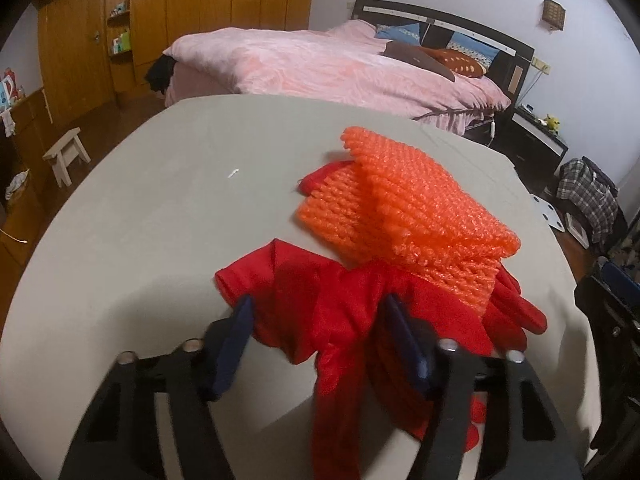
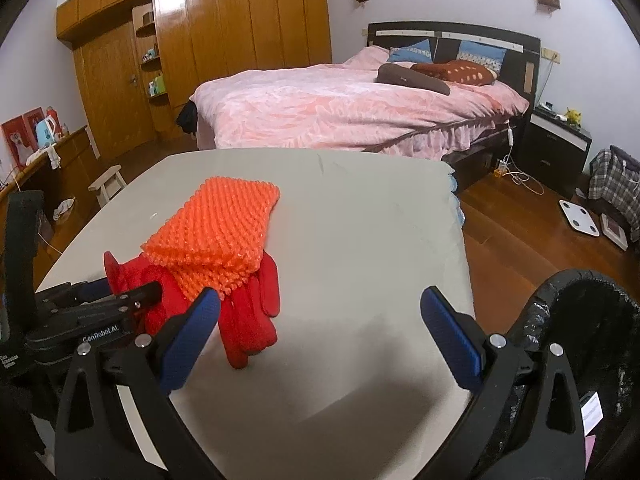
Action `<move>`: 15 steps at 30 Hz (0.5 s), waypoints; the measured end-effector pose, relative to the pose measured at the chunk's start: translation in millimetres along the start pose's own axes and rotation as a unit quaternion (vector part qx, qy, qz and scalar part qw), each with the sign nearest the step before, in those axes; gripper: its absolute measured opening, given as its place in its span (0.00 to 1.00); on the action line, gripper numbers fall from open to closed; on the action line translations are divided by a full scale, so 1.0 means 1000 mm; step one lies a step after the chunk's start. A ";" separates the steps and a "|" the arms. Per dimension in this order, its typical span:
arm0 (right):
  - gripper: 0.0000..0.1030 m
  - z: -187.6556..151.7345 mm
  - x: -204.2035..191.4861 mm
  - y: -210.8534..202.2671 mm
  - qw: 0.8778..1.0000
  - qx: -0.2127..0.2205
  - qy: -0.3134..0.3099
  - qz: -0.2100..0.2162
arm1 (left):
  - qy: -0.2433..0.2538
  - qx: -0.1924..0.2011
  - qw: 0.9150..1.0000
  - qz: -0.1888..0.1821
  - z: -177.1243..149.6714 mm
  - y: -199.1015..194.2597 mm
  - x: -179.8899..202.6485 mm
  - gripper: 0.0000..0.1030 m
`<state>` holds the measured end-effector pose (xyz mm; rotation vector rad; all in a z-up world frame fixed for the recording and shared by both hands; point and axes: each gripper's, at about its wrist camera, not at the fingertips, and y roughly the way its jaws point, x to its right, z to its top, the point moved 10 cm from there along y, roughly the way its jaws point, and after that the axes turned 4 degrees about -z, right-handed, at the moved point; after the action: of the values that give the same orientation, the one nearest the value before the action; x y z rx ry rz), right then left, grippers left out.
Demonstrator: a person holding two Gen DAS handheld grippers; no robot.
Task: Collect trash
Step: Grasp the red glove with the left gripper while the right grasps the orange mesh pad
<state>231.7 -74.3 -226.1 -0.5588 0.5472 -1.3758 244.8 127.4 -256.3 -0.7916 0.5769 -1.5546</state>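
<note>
A folded orange bubble wrap sheet lies on a crumpled red cloth on the grey table. My left gripper is open, its blue pads on either side of the near part of the red cloth. In the right wrist view the orange wrap and red cloth lie left of centre, with the left gripper at their left side. My right gripper is open and empty over bare table right of the cloth. A black-lined trash bin stands at the table's right edge.
A small white scrap lies on the table. Beyond the table stand a pink bed, a wooden wardrobe, a white stool and a black nightstand. A white scale lies on the wooden floor.
</note>
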 end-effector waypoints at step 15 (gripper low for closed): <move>0.95 0.006 -0.007 -0.003 1.000 0.008 -0.004 0.010 | 0.020 0.039 0.999 -0.004 0.007 -0.031 0.001 0.14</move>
<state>232.4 -67.5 -219.0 -0.5459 0.5333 -1.3574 230.4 131.5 -228.7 -0.7053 0.5405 -1.5933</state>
